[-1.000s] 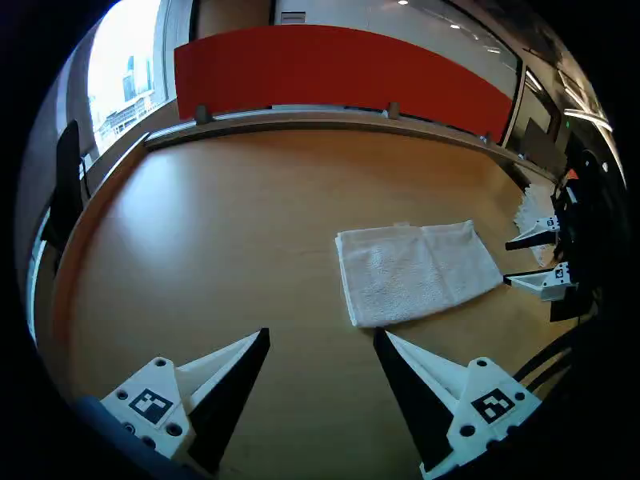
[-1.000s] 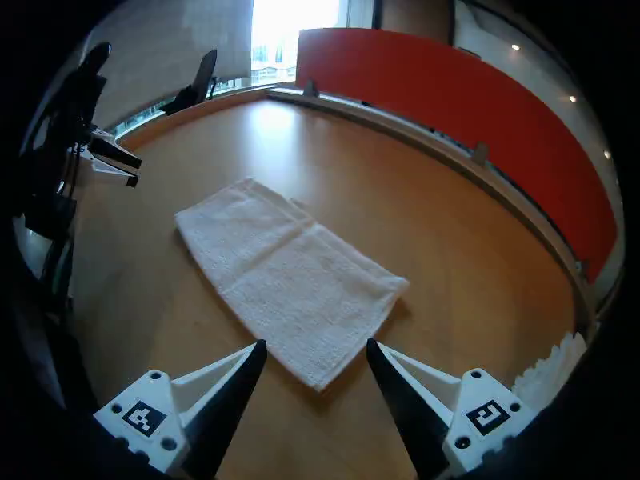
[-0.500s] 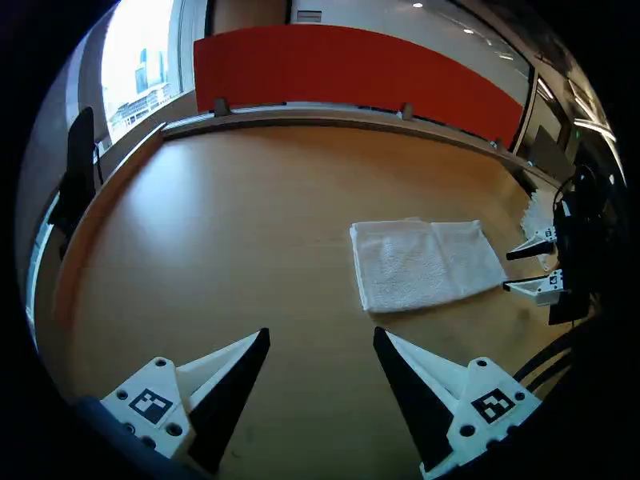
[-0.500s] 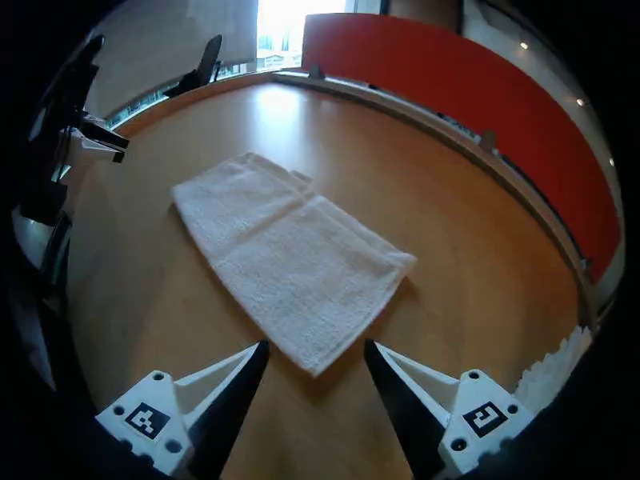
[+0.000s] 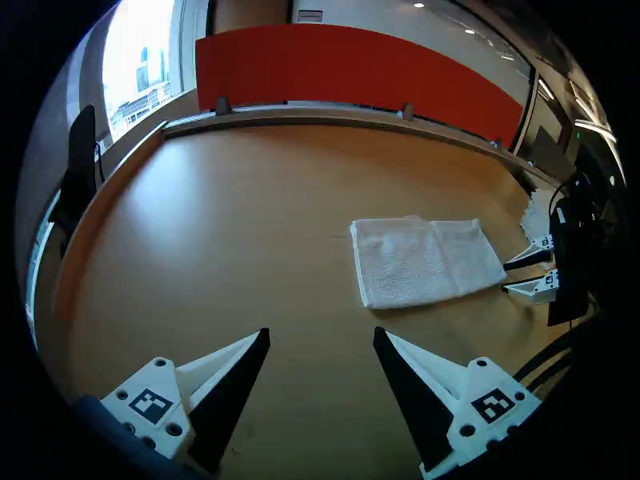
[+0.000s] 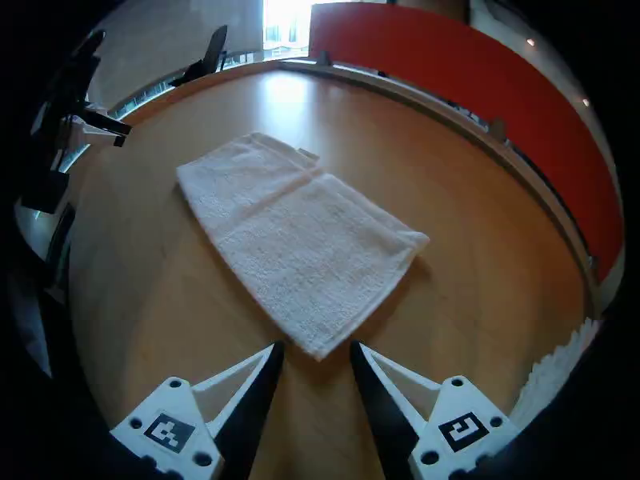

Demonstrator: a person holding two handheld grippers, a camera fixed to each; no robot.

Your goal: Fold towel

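A white towel (image 5: 424,262) lies folded flat on the wooden table (image 5: 240,224), right of centre in the left gripper view. My left gripper (image 5: 320,336) hovers open over bare wood, well short of the towel. In the right gripper view the towel (image 6: 296,232) stretches away diagonally, and its near corner lies between the tips of my right gripper (image 6: 316,348). The jaws stand partly narrowed with a gap still showing. The right gripper (image 5: 512,274) also appears at the towel's right edge in the left gripper view. The left gripper (image 6: 104,132) is far off at the upper left.
A red partition panel (image 5: 352,68) runs along the table's far edge. A stack of white cloths (image 6: 560,368) lies near the right gripper, at the table's edge. A dark chair (image 5: 78,176) stands beyond the left edge by the window.
My right gripper has moved forward to the towel's near corner and its fingers have drawn closer together. The left gripper has barely moved.
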